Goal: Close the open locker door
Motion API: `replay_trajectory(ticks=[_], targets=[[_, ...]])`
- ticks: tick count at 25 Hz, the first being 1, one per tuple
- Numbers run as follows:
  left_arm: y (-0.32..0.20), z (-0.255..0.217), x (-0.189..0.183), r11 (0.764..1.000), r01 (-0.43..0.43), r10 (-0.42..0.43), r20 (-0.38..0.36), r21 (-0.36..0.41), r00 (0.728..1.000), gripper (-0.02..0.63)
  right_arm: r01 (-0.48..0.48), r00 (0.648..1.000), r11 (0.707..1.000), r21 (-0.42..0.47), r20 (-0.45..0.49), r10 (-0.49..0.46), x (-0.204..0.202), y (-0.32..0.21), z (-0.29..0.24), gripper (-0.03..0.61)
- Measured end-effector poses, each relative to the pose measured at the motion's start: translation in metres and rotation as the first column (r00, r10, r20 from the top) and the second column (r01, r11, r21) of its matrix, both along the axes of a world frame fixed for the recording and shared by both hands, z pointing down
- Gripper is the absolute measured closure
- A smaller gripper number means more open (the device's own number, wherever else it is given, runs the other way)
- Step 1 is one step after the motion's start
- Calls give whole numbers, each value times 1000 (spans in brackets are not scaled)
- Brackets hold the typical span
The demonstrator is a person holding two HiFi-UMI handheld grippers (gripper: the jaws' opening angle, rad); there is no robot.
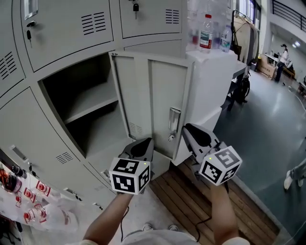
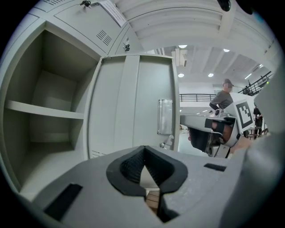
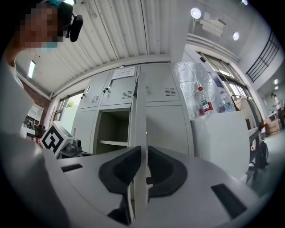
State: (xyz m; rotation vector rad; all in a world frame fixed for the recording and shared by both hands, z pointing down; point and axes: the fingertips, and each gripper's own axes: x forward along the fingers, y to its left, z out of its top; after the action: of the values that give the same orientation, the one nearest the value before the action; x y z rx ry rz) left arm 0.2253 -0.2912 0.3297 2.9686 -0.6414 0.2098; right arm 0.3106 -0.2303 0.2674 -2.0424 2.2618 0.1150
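Observation:
The grey locker door (image 1: 158, 95) stands swung out from its open compartment (image 1: 91, 110), which has one shelf and nothing on it. My right gripper (image 1: 189, 130) is at the door's free edge, just below the latch handle (image 1: 174, 122). In the right gripper view that edge (image 3: 140, 116) runs upright between the jaws, and the right gripper (image 3: 143, 153) is shut on it. My left gripper (image 1: 146, 143) hovers shut and empty in front of the door's inner face (image 2: 129, 102), low down. In the left gripper view the left gripper (image 2: 144, 153) holds nothing.
A white cabinet (image 1: 210, 76) stands right behind the open door, with plastic bottles (image 1: 205, 33) on top. Wooden slats (image 1: 191, 201) lie underfoot. Closed lockers surround the compartment, some with keys (image 1: 136, 7). A clear bag with red items (image 1: 28, 206) lies at lower left. A person (image 1: 283, 56) stands far off.

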Motion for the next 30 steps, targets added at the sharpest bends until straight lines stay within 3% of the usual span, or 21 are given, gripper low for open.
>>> replay_trajectory(ticks=[6,14,19,24,30], targets=[[-1,0,-2,997,71,-71,-1,0,997,607,126,992,992,1,9,-126,-3,0,0,546],[2,8,-13,988,154,-153,17,-6,988,607,284,959,959,17,-11,-284,-24,8,-1,530],[5,12,-28,978,210,-209,30,-12,977,608,419,908,908,21,-34,-419,-54,10,-2,454],[7,15,-52,961,277,-276,36,-15,960,607,529,847,848,23,-77,-526,-92,12,-3,451],[7,15,-92,930,367,-366,36,-12,930,607,603,796,797,31,-85,-599,-131,7,-2,451]])
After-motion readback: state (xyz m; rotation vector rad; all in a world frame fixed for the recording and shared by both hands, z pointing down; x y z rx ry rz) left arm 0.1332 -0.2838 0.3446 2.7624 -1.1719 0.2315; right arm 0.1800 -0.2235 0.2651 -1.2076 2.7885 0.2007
